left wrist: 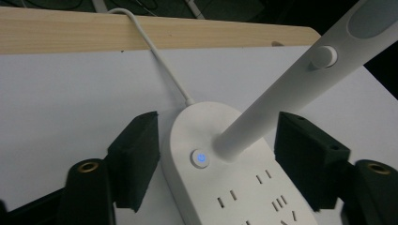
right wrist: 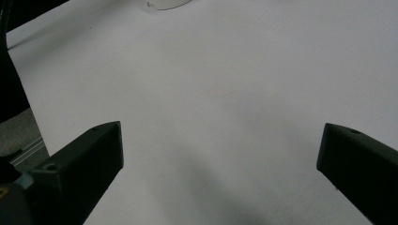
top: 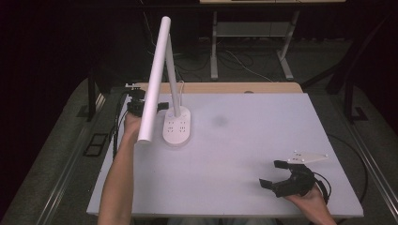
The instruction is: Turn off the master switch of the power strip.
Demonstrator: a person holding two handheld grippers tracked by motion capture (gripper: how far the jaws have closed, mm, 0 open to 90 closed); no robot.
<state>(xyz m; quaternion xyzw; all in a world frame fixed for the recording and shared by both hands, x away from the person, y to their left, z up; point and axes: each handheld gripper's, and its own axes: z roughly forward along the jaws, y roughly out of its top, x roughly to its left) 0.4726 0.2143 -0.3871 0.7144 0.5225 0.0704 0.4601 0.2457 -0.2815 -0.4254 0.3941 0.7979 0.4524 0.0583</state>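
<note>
Lamp base (left wrist: 225, 173) between the open left gripper (left wrist: 216, 154) jaws

No words, brands or numbers can be read anywhere; the lamp base (left wrist: 234, 187) shows just a small glowing blue power button (left wrist: 200, 158).

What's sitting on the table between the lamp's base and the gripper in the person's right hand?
Nothing: in the high view, only bare white table stretches from the lamp base to the right gripper.
</note>
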